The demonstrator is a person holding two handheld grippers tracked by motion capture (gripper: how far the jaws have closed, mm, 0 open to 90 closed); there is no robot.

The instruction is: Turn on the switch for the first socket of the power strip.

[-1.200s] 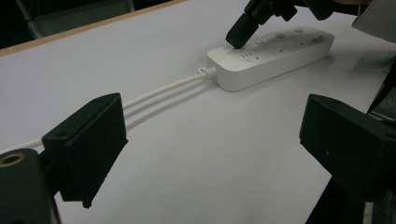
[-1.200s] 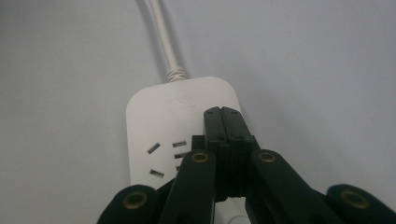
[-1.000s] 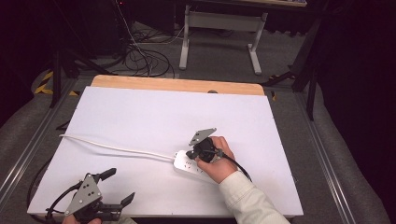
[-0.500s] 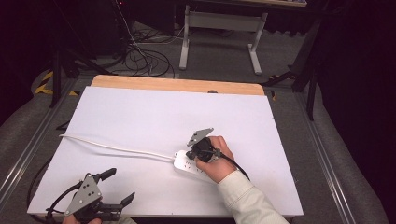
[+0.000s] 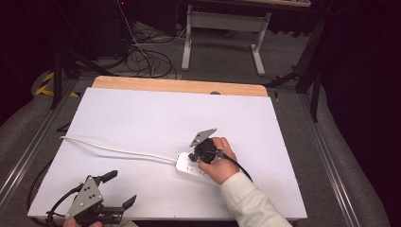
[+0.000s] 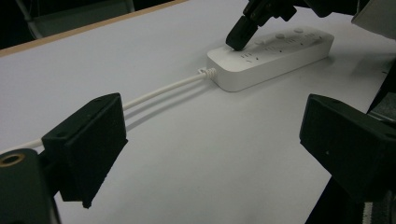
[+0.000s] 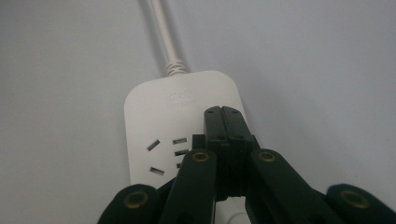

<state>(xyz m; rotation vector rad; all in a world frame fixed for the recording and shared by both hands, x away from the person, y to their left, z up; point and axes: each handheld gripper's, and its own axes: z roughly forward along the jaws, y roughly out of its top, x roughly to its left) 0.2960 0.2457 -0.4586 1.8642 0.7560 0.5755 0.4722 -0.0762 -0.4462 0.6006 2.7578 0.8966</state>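
Pressing closed right gripper (image 5: 193, 156) tips onto white power strip (image 5: 189, 165), centre-right of table (image 5: 142, 109).
Strip's near end hidden under hand; left gripper (image 5: 118, 189) wide apart, lower left, partly cut off.

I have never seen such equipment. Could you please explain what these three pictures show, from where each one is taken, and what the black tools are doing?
A person works at a white table with a hand-held two-jaw tool in each hand. The high view looks down from above. The other two views come from cameras riding on each tool. On the table lies a white power strip with its white cord. The right gripper, jaws shut, presses its tip on top of the strip near its cord end. The left gripper waits open near the table's front edge, holding nothing.
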